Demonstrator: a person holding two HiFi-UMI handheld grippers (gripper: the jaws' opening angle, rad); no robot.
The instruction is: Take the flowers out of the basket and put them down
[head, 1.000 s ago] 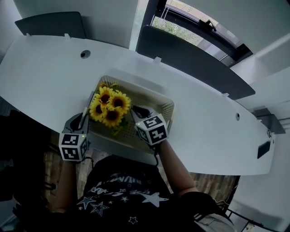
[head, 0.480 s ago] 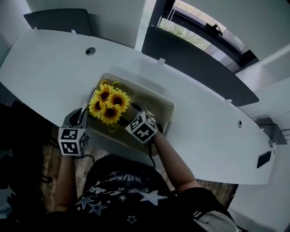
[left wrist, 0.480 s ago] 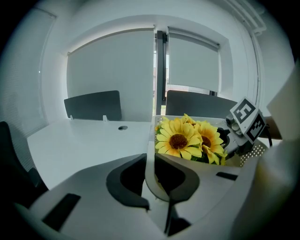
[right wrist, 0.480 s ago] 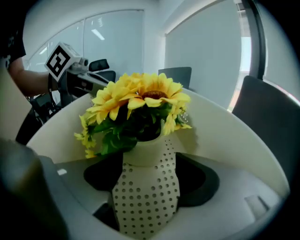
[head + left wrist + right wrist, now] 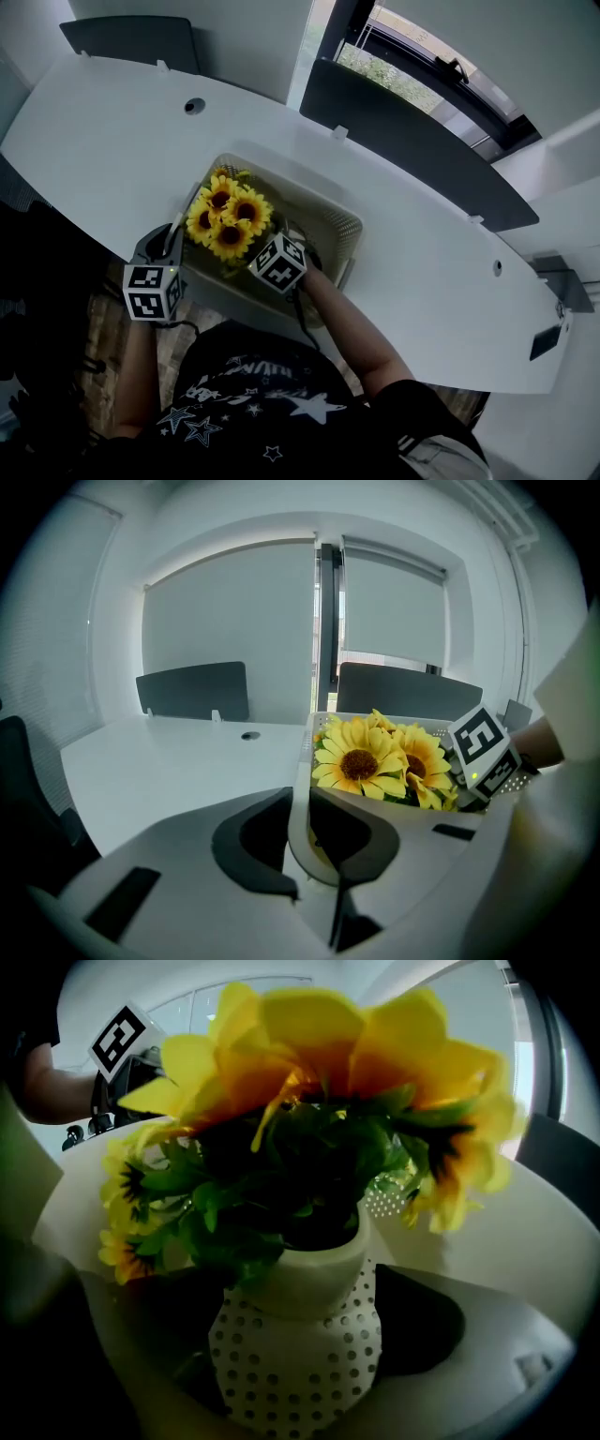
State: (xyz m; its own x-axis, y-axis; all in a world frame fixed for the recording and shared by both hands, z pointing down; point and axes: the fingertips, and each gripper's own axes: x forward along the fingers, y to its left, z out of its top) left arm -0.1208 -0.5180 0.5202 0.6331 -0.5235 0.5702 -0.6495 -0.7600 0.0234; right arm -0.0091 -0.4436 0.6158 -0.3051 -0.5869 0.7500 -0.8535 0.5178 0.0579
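A bunch of yellow sunflowers point(image 5: 228, 217) stands in a white perforated basket point(image 5: 328, 211) on the table. In the right gripper view the sunflowers point(image 5: 309, 1063) rise from a white dotted vase point(image 5: 300, 1363). My right gripper point(image 5: 263, 247) reaches into the basket from the near side. Its jaws have just been opening and now stand wide, with the vase between them in the right gripper view point(image 5: 300, 1335). My left gripper point(image 5: 172, 242) sits at the basket's left edge, where its jaws point(image 5: 300, 808) are closed on the basket's rim point(image 5: 323, 722). The sunflowers point(image 5: 375, 761) show just behind that rim.
The long white table point(image 5: 112, 141) has a round cable hole point(image 5: 194, 106) at the far left. Dark desk screens point(image 5: 403, 103) line its far edge. The person's torso is close to the near edge, below the basket.
The right gripper has moved left and down into the basket toward the flowers, and its marker cube has rolled. The left gripper has stayed on the rim.
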